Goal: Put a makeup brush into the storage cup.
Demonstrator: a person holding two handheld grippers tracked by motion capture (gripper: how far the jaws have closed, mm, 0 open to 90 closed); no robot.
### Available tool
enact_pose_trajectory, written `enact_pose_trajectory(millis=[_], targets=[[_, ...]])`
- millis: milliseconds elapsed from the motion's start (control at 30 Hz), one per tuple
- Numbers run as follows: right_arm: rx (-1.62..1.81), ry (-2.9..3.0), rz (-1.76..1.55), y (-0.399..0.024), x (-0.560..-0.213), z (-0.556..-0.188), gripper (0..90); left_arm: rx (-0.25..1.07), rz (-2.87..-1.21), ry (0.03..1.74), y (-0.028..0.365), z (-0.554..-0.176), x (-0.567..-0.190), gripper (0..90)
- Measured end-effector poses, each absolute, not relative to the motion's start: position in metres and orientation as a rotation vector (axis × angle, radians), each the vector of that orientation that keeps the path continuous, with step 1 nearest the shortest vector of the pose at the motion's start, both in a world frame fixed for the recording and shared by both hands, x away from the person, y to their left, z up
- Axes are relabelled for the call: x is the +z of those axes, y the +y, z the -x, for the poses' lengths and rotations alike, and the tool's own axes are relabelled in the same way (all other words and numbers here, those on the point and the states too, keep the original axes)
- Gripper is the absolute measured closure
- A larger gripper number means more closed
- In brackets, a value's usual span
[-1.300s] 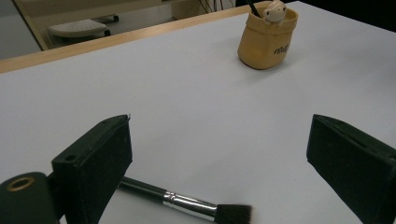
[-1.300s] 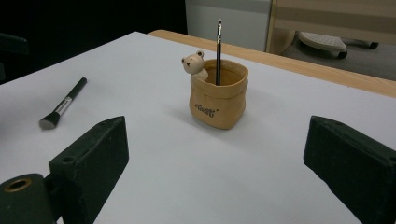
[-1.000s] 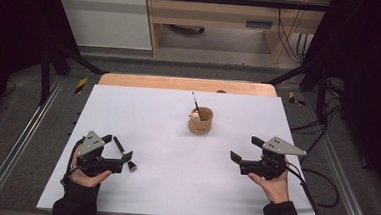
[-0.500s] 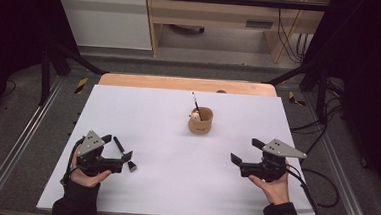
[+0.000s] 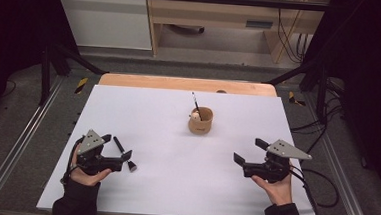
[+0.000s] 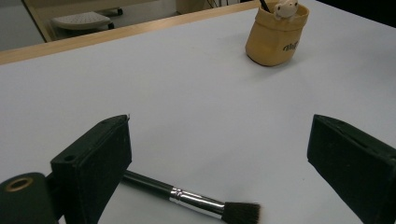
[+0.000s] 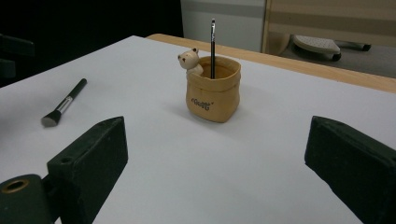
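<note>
Brush [image 6: 187, 198] handling is judged to be the work in hand: a short black makeup brush with a silver ferrule lies flat on the white table [image 5: 173, 196], just in front of the left gripper [image 5: 118, 155]. In the left gripper view its handle is partly hidden behind the left-hand jaw and its bristle head is seen low in the gap between the two jaws, so the long axis runs across the jaw opening rather than along it. In the high view the same brush [image 5: 124, 153] is seen slanting, handle end farther from the person and bristles nearer, right at the jaw tips.

The left gripper is held wide open with nothing between its pads; whether one jaw touches the handle cannot be told. The right gripper [image 5: 248, 158] is likewise spread wide and empty, resting low over the table at the person's right, well apart from the brush. The left hand [image 5: 87, 169] is therefore clearly the nearer one, and a grasp would be judged to need only a small lowering and centring of the jaws across the handle.

Farther off, near the middle of the table, a tan fabric cup [image 5: 200, 120] with a small bear figure [image 7: 190, 60] at its rim is seen standing upright, and a thin dark brush [image 7: 213, 46] is held upright inside it. It lies between the two grippers but beyond both
</note>
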State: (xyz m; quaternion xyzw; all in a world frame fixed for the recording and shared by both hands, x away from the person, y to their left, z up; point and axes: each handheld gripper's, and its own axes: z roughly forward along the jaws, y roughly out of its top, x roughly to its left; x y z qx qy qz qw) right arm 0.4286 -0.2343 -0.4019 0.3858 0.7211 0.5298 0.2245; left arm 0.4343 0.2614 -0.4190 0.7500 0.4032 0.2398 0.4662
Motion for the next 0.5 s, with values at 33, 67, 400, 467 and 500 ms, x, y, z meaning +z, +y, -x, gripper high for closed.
enact_pose_trajectory(millis=[33,67,400,467,500], targets=[[1.462,1.989,-1.066,-0.2348,-0.4017,-0.4283,6.4,0.591,-1.841,0.992,0.2621,-0.4346,-0.4185,5.8],[1.462,1.989,-1.066,-0.2348,-0.4017,-0.4282,6.4,0.591,-1.838,0.994,0.2625,-0.4348,-0.4181,5.8],[1.462,1.982,-1.075,-0.2360,-0.4008,-0.4270,6.5,0.595,-1.832,1.046,0.2673,-0.4416,-0.4186,5.8],[1.461,1.982,-1.076,-0.2365,-0.4007,-0.4268,6.5,0.598,-1.837,1.055,0.2674,-0.4429,-0.4196,5.9],[1.460,1.982,-1.077,-0.2365,-0.4007,-0.4267,6.5,0.596,-1.838,1.061,0.2674,-0.4434,-0.4200,5.8]])
